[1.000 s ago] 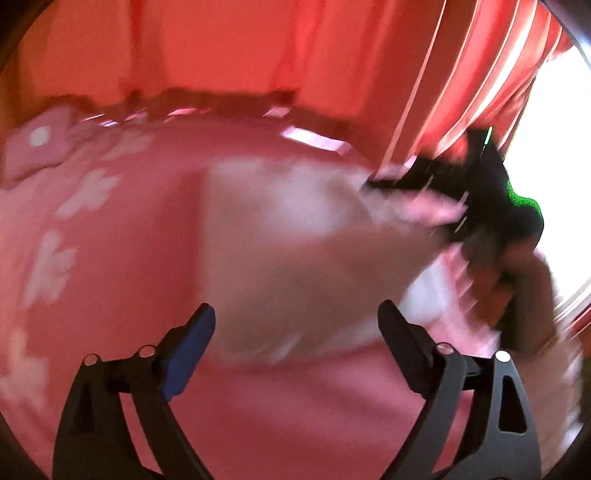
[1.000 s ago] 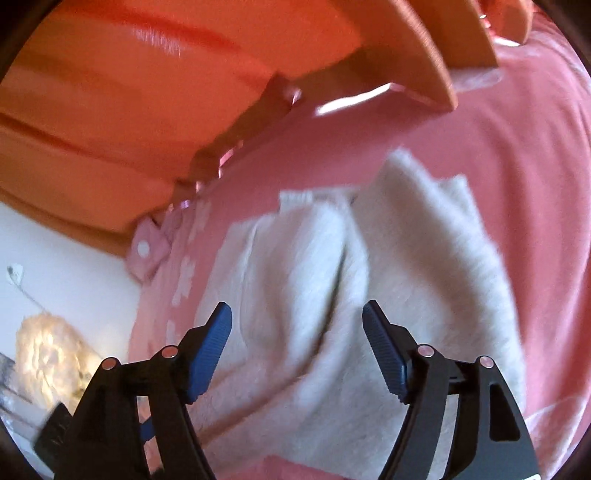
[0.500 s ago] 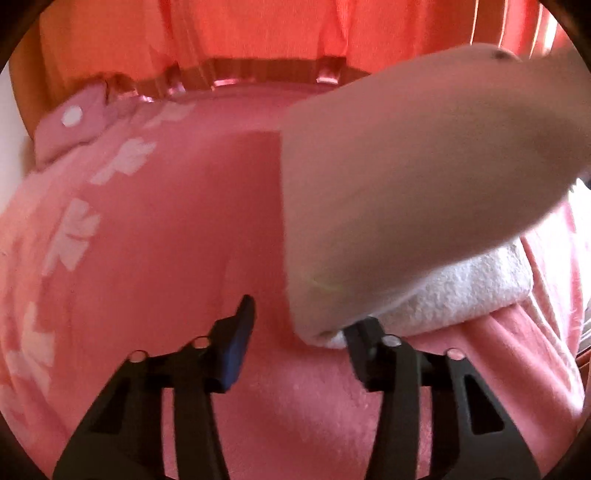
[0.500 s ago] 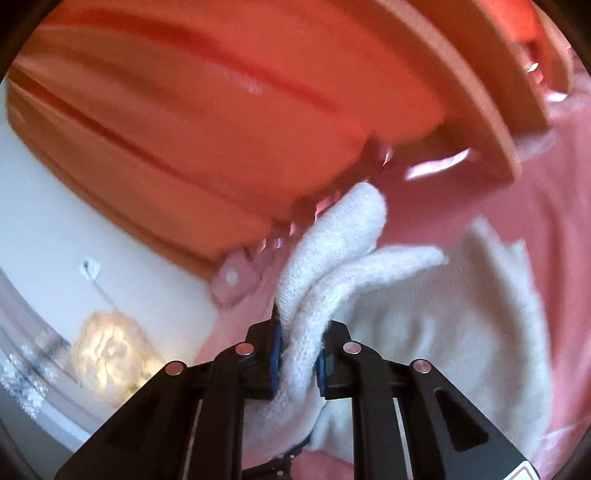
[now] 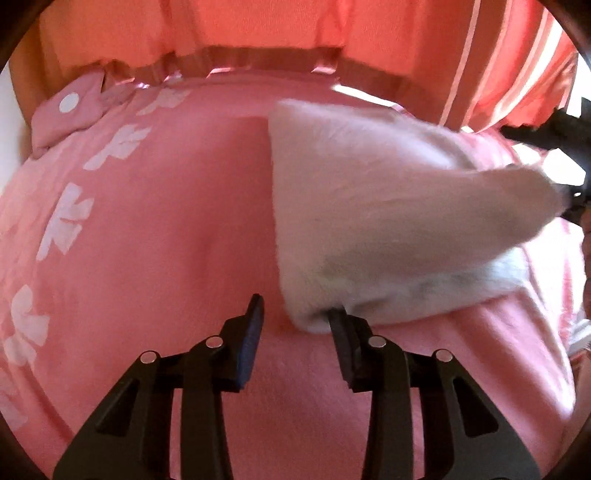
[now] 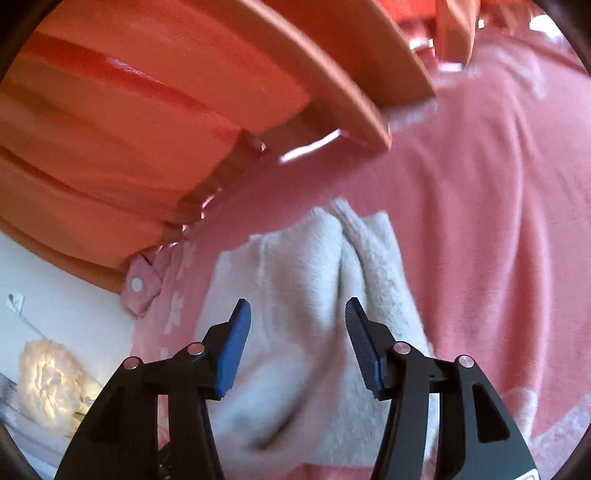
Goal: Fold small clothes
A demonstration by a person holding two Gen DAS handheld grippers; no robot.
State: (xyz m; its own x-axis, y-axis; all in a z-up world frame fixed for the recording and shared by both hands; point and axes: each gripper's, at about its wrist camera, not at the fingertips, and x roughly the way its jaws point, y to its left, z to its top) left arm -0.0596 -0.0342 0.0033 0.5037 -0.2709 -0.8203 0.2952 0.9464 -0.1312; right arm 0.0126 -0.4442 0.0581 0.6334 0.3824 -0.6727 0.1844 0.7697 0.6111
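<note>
A fluffy white garment (image 5: 388, 206) lies on a pink bedspread (image 5: 166, 221), folded over itself with a raised flap toward the right. My left gripper (image 5: 295, 321) is open at its near corner; the right fingertip (image 5: 338, 325) touches the cloth edge and the left finger stands on bare bedspread. In the right wrist view the same garment (image 6: 306, 280) lies bunched with a crease down its middle, and my right gripper (image 6: 297, 332) is open just above it, holding nothing. The right gripper shows blurred at the far right edge of the left wrist view (image 5: 569, 147).
A pink pillow with white dots (image 5: 70, 107) lies at the bed's far left corner. Orange curtains (image 5: 258, 22) hang behind the bed. A wooden bed frame (image 6: 351, 74) curves over the bedspread. A white wall with a lamp (image 6: 48, 376) is at the lower left.
My right gripper, shut on a lifted fold of the garment half a second ago, has opened and let it drop. My left gripper stays open at the garment's corner.
</note>
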